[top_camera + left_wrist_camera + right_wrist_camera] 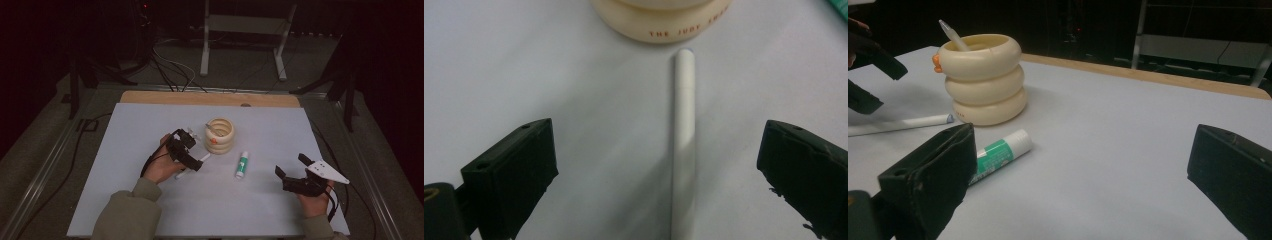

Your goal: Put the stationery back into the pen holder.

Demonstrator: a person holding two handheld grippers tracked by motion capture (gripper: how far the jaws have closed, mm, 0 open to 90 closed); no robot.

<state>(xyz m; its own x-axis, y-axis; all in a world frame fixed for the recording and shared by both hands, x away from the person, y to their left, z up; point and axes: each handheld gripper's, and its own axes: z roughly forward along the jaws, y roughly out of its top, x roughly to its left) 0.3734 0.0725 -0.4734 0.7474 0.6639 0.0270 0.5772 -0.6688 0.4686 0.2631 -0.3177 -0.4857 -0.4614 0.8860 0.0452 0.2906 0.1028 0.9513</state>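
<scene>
Left gripper (186, 148) at centre-left of high view, fingers (511, 175) spread wide, holding nothing, straddling white pen (684, 145) lying flat on desk (150, 125). Pen tip just short of cream ringed holder (220, 135), not touching. 1 pen stands inside holder. Glue stick (242, 165) lies right of holder. Right gripper (295, 172) at lower right, fingers wide apart, empty.
</scene>
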